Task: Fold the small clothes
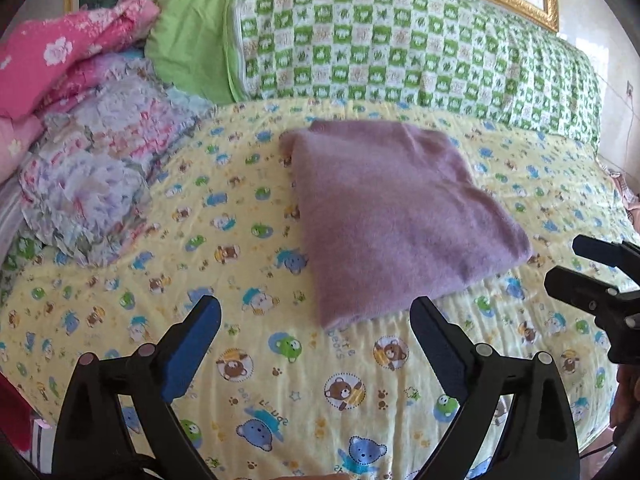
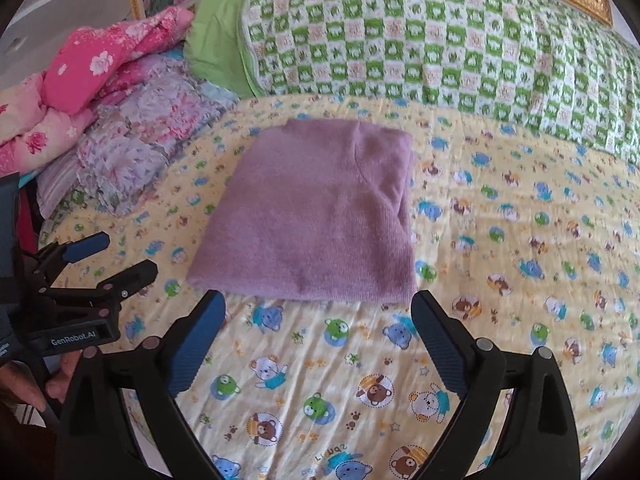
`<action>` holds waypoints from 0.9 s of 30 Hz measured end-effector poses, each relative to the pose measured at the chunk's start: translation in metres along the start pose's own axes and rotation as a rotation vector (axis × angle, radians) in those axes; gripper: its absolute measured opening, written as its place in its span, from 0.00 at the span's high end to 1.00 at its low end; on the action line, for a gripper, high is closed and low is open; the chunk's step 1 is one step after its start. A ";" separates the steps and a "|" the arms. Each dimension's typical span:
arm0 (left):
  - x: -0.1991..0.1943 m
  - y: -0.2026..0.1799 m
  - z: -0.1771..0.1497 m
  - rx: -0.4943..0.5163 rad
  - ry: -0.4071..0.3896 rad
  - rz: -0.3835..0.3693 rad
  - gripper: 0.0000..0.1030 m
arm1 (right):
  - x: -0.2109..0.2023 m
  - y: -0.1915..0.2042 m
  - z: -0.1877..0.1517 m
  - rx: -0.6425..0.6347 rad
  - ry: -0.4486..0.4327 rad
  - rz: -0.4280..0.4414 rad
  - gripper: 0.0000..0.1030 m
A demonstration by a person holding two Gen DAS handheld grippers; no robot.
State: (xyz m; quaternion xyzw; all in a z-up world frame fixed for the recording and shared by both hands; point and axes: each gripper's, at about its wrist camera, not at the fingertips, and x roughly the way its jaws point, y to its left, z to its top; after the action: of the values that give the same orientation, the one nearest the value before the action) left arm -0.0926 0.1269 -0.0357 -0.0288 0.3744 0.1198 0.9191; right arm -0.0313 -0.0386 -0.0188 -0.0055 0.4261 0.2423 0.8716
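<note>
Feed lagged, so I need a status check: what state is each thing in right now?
Sweater: folded into a flat rectangle, lying on the sheet, not held.
Left gripper: open, empty, just short of the sweater's near edge.
Right gripper: open, empty, at the sweater's near edge.
Sheet: spread out, lightly wrinkled.
Quilt: folded, along the far side.
Pink bedding: crumpled in a pile.

A fuzzy purple knit garment (image 2: 308, 216) lies folded into a flat, roughly rectangular bundle, just ahead of the right gripper's (image 2: 318, 328) fingertips and apart from them.
</note>
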 end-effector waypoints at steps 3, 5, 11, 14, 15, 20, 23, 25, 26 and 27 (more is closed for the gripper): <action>0.015 0.003 -0.003 -0.021 0.043 0.003 0.07 | 0.009 -0.003 -0.005 0.012 0.018 -0.004 0.09; 0.023 0.005 -0.003 -0.026 0.056 0.006 0.07 | 0.012 -0.005 -0.006 0.028 0.018 -0.005 0.09; 0.035 0.006 -0.005 -0.026 0.077 0.030 0.07 | 0.025 -0.008 -0.008 0.033 0.037 -0.005 0.09; 0.040 0.003 -0.004 -0.007 0.083 0.043 0.07 | 0.030 -0.008 -0.009 0.041 0.044 0.001 0.09; 0.042 0.003 -0.004 -0.002 0.086 0.048 0.07 | 0.031 -0.008 -0.009 0.040 0.042 0.002 0.09; 0.047 -0.001 -0.005 0.001 0.099 0.053 0.07 | 0.037 -0.006 -0.008 0.030 0.050 0.007 0.09; 0.048 -0.002 -0.004 0.000 0.101 0.053 0.07 | 0.038 -0.005 -0.007 0.029 0.050 0.013 0.09; 0.049 -0.002 -0.003 -0.003 0.101 0.049 0.07 | 0.039 -0.004 -0.005 0.025 0.050 0.013 0.08; 0.049 -0.002 -0.003 -0.006 0.101 0.049 0.07 | 0.040 -0.003 -0.005 0.024 0.050 0.015 0.08; 0.048 -0.002 -0.002 -0.009 0.099 0.049 0.07 | 0.040 -0.003 -0.005 0.022 0.050 0.013 0.08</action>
State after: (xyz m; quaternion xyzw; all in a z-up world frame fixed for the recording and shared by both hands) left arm -0.0599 0.1339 -0.0707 -0.0296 0.4196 0.1425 0.8960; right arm -0.0130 -0.0255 -0.0520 0.0011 0.4503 0.2430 0.8592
